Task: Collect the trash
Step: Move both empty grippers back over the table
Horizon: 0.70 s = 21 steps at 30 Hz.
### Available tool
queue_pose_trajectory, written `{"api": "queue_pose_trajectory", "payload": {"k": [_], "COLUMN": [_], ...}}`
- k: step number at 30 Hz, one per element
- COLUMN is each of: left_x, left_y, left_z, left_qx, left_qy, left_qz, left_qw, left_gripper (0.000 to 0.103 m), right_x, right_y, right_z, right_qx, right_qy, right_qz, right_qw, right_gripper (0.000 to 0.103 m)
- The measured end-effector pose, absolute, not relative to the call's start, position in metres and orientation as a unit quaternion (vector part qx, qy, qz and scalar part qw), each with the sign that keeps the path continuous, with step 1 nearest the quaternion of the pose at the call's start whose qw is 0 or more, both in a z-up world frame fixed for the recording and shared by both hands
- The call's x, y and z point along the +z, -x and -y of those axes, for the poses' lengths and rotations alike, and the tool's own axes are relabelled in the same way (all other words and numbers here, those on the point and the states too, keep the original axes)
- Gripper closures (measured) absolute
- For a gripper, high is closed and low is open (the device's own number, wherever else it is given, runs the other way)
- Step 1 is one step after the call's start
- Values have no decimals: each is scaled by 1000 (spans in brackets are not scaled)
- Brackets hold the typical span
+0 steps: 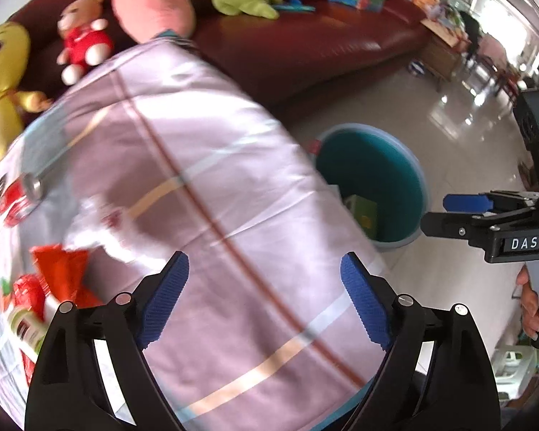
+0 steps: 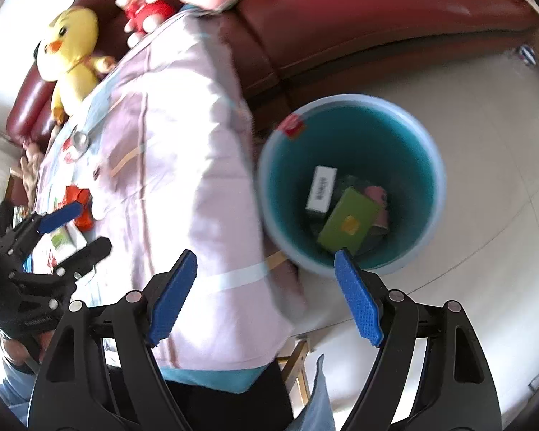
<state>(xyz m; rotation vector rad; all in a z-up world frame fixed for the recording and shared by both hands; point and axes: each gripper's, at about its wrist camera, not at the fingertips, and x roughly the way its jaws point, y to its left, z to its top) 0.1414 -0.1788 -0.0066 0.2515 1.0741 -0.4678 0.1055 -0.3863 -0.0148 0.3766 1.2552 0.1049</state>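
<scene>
Both your hand-held grippers, left (image 1: 264, 300) and right (image 2: 266, 296), stand apart and empty. The round teal plastic bin (image 2: 406, 122) sits on the floor beside the pink cloth-covered tabletop (image 1: 204, 165), handy for drops; red wrappers (image 1: 63, 273) remain on the cloth.

Both grippers point steeply down: the left gripper (image 1: 264, 298) and the right gripper (image 2: 266, 294) each have jaws spread wide, nothing between them.

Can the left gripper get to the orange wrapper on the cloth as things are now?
Probably yes. The left gripper has its jaws open and empty above the cloth, and the orange wrapper lies uncovered just beside it, with nothing between them.
</scene>
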Motion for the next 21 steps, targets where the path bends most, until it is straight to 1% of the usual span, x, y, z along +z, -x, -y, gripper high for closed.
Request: {"api": "queue_pose_trajectory", "payload": {"k": [6,9,11,21], "left_x": [7,11,13,11], "left_y": [-128,-121,-117,-106], "left_z": [124,90,69,-24], "left_qx": [-189,-164,-149,-69], "left_qy": [-107,-97,-88,-50], "left_qz": [-496,-494,-495,-492], "left_qw": [841,848,852,866], "left_gripper": [15,15,15,15], "right_x": [-6,-1,2,6], "right_y": [-105,-104,-104,-103], "right_z": [340,318,301,236], "right_qx": [71,83,92,136], "right_qy": [-140,-122,-107,-58], "right_qz": [-594,-596,-598,-608], "right_qw": [789,789,789,780], "right_gripper": [28,25,25,25]}}
